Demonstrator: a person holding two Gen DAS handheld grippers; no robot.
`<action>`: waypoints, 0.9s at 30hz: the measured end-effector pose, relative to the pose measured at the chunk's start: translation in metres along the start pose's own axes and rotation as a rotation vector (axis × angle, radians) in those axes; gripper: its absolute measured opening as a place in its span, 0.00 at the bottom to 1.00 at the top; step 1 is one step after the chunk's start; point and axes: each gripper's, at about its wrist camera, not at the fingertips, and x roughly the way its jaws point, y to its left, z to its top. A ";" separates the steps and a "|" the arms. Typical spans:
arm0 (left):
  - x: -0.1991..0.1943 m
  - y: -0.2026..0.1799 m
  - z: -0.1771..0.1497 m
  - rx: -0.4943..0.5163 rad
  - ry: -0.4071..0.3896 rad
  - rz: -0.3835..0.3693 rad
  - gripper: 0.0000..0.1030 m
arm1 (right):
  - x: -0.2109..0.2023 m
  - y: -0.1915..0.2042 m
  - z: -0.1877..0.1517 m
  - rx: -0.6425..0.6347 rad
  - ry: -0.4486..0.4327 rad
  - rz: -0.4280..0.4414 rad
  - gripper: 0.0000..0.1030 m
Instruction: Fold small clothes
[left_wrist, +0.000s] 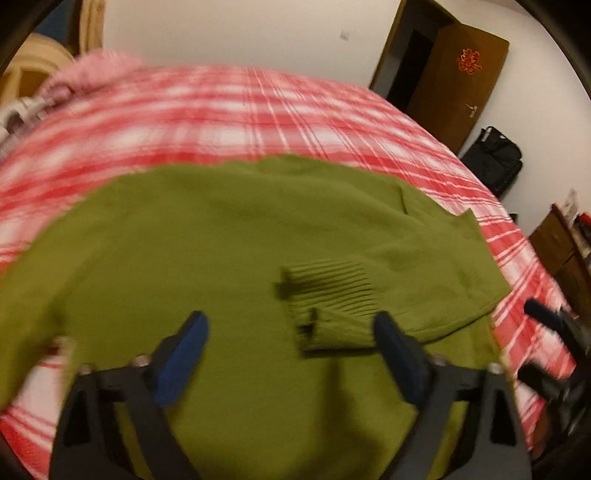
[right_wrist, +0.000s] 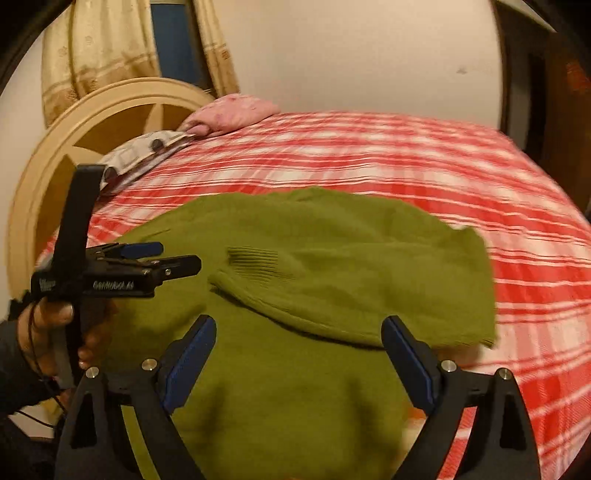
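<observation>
An olive green knit sweater (left_wrist: 221, 236) lies flat on the red plaid bed, also in the right wrist view (right_wrist: 332, 229). Its right sleeve is folded across the body, and the ribbed cuff (left_wrist: 328, 288) lies near the middle; it shows in the right wrist view (right_wrist: 255, 260) too. My left gripper (left_wrist: 290, 325) hovers open and empty over the sweater's near part, just short of the cuff. It also shows from the side in the right wrist view (right_wrist: 181, 256). My right gripper (right_wrist: 299, 330) is open and empty above the folded sleeve's edge; it appears at the right edge of the left wrist view (left_wrist: 532, 339).
The red and white plaid bedspread (right_wrist: 424, 162) covers the bed. A pink pillow (right_wrist: 232, 112) and a cream round headboard (right_wrist: 92, 110) are at the far left. A brown door (left_wrist: 458, 85), a black bag (left_wrist: 495, 162) and a wooden cabinet (left_wrist: 565, 243) stand at the right.
</observation>
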 end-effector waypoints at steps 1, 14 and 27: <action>0.007 -0.002 0.003 -0.008 0.014 0.000 0.81 | -0.003 0.000 -0.003 -0.004 -0.010 -0.006 0.89; -0.025 -0.014 0.026 0.029 -0.084 -0.091 0.07 | -0.011 -0.013 -0.032 0.023 -0.074 -0.001 0.89; -0.058 0.071 0.032 -0.084 -0.136 -0.009 0.07 | 0.008 -0.013 -0.046 0.045 -0.021 0.010 0.89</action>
